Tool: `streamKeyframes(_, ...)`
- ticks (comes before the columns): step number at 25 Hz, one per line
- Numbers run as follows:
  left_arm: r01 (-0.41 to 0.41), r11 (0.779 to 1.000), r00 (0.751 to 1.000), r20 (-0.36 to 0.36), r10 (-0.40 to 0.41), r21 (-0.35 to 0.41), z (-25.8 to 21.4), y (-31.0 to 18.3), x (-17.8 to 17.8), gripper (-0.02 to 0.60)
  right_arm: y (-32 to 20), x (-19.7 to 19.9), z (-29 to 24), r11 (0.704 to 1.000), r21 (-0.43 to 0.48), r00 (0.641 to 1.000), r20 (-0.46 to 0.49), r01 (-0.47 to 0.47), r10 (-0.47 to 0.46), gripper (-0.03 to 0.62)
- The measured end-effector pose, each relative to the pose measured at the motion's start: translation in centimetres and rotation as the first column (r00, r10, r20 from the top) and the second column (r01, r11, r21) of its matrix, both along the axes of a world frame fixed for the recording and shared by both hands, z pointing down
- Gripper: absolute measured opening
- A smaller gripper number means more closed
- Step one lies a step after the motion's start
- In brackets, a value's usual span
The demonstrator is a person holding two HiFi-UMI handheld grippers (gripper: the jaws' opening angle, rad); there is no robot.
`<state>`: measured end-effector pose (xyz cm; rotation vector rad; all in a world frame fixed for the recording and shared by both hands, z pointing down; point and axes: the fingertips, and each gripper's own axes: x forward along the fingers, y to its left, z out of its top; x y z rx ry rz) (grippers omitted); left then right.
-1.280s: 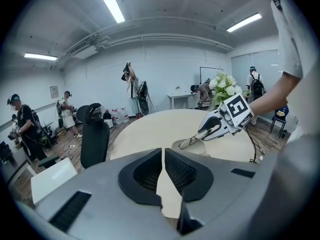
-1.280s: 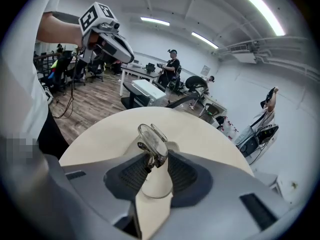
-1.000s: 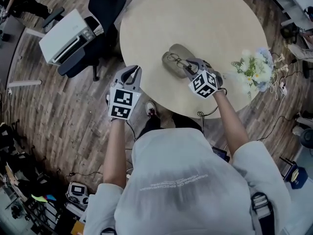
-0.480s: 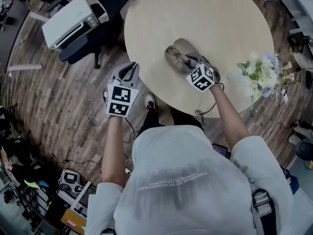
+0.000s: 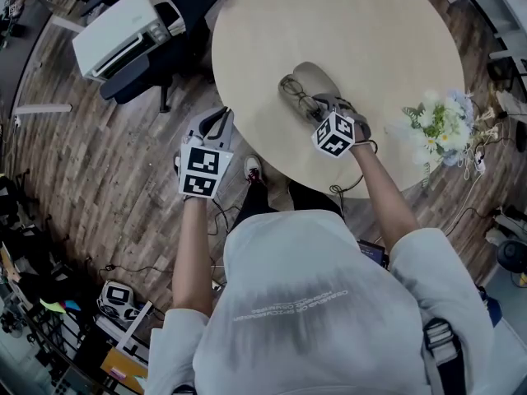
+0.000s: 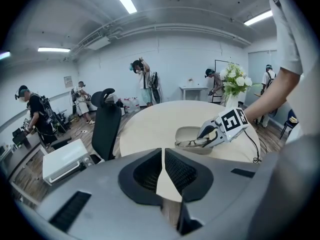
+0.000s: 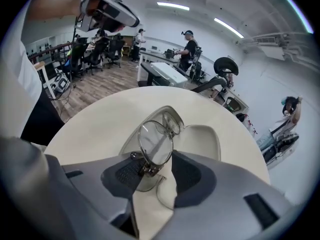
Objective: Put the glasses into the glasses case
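An open grey glasses case (image 5: 317,76) lies on the round beige table (image 5: 370,31), toward the near side. My right gripper (image 5: 317,107) is shut on thin-framed glasses (image 5: 295,93) at their hinge end and holds them low over the case. In the right gripper view the lenses (image 7: 156,140) stick out past the jaws over the case (image 7: 205,136). My left gripper (image 5: 220,116) hangs off the table's left edge over the floor, shut with nothing in it. From the left gripper view (image 6: 161,154) the case (image 6: 190,133) and the right gripper (image 6: 214,134) show.
A vase of white flowers (image 5: 436,118) stands at the table's right edge. A black office chair (image 5: 177,6) and a white appliance (image 5: 119,35) sit left of the table. Several people stand at the back of the room. Cables lie on the wood floor.
The right gripper with the glasses has edged a little closer over the case. The left gripper has stayed beside the table.
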<state>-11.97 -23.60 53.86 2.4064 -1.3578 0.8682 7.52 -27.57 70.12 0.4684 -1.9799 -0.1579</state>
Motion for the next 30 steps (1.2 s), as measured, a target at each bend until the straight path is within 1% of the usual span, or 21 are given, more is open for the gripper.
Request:
streamKeyframes(6, 0.004, 1.0, 1.0, 0.0, -0.004, -0.006, 0.2, 0.2, -0.2, 0.027, 0.4, -0.3, 0.2, 0.999, -0.028, 0.999, -0.038, 0.028, -0.029, 0.206)
streamKeyframes(9, 0.005, 1.0, 1.0, 0.0, -0.005, -0.005, 0.2, 0.2, -0.2, 0.026, 0.3, -0.3, -0.2, 0.999, -0.02, 0.997, -0.059, 0.049, -0.05, 0.233)
streamKeyframes(12, 0.005, 1.0, 1.0, -0.004, -0.005, -0.008, 0.3, 0.4, -0.2, 0.026, 0.7, -0.5, -0.6, 0.993, -0.016, 0.989, -0.082, 0.119, -0.12, 0.262)
streamKeyframes(14, 0.005, 1.0, 1.0, -0.005, -0.005, -0.009, 0.4, 0.5, -0.3, 0.026, 1.2, -0.5, -0.7, 0.985, -0.032, 0.98, -0.095, 0.172, -0.175, 0.276)
streamKeyframes(17, 0.009, 1.0, 1.0, -0.007, -0.009, -0.012, 0.5, 0.7, -0.4, 0.026, 1.8, -0.6, -0.9, 0.977, -0.066, 0.974, -0.087, 0.204, -0.209, 0.278)
streamKeyframes(20, 0.01, 1.0, 1.0, -0.008, -0.01, -0.014, 0.4, 1.1, -0.4, 0.026, 2.3, -0.7, -1.1, 0.975, -0.093, 0.975, -0.072, 0.204, -0.211, 0.28)
streamKeyframes(24, 0.011, 1.0, 1.0, -0.008, -0.011, -0.013, 0.5, 1.2, -0.4, 0.026, 2.6, -0.9, -1.4, 0.976, -0.102, 0.979, -0.047, 0.194, -0.199, 0.28)
streamKeyframes(27, 0.011, 1.0, 1.0, -0.014, -0.011, -0.01, 0.5, 1.2, -0.4, 0.027, 2.5, -1.1, -1.8, 0.981, -0.104, 0.986, -0.014, 0.162, -0.164, 0.279)
streamKeyframes(30, 0.004, 1.0, 1.0, -0.021, -0.004, -0.005, 0.2, 1.1, -0.7, 0.027, 2.3, -1.4, -2.8, 0.988, -0.109, 0.993, 0.031, 0.113, -0.11, 0.279)
